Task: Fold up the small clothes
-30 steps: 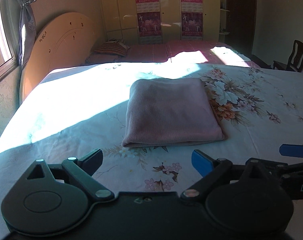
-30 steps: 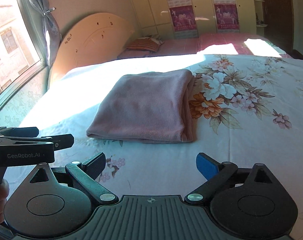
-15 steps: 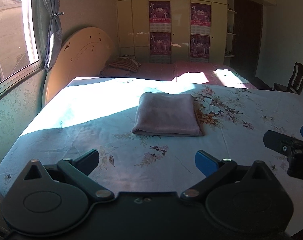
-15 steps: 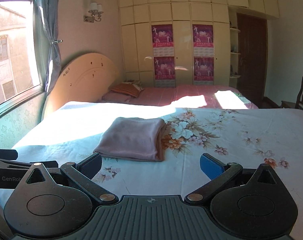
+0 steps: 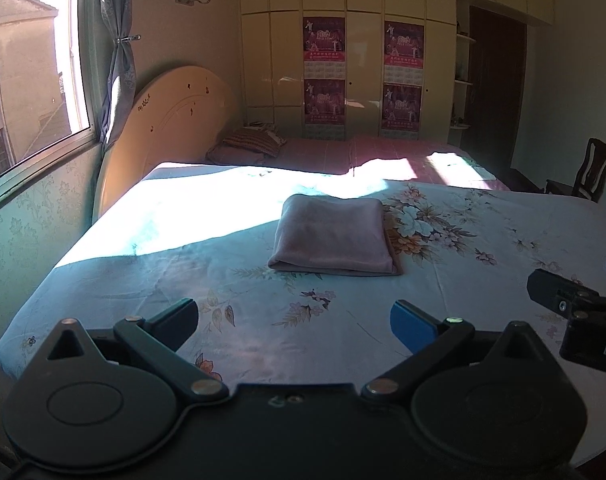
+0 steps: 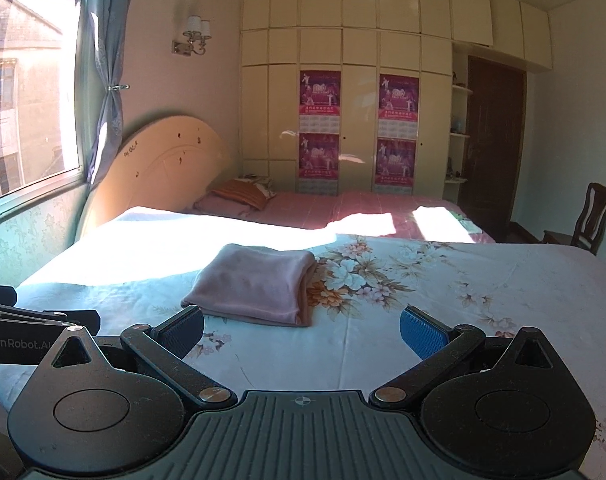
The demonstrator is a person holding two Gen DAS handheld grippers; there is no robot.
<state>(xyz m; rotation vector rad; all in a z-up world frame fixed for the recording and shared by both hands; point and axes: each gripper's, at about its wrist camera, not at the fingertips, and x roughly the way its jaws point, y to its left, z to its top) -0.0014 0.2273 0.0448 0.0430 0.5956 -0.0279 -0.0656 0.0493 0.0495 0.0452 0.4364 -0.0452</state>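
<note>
A pink cloth lies folded into a neat rectangle on the floral bedsheet, partly in shadow. In the right wrist view the same pink cloth sits just beyond the fingers. My left gripper is held well back from the cloth, above the bed's near part, open with nothing between its fingers. My right gripper is open too and empty, also short of the cloth. Each gripper shows at the edge of the other's view: the right gripper at the right, the left gripper at the left.
Bright sunlight falls across the far-left part of the floral bedsheet. Beyond it a second bed with a pink cover carries a striped pillow. A curved headboard, a window, a wardrobe wall and a wooden chair surround the beds.
Both grippers have pulled back and upward from the folded cloth, which now looks smaller and farther away. The cloth itself has stayed put.
</note>
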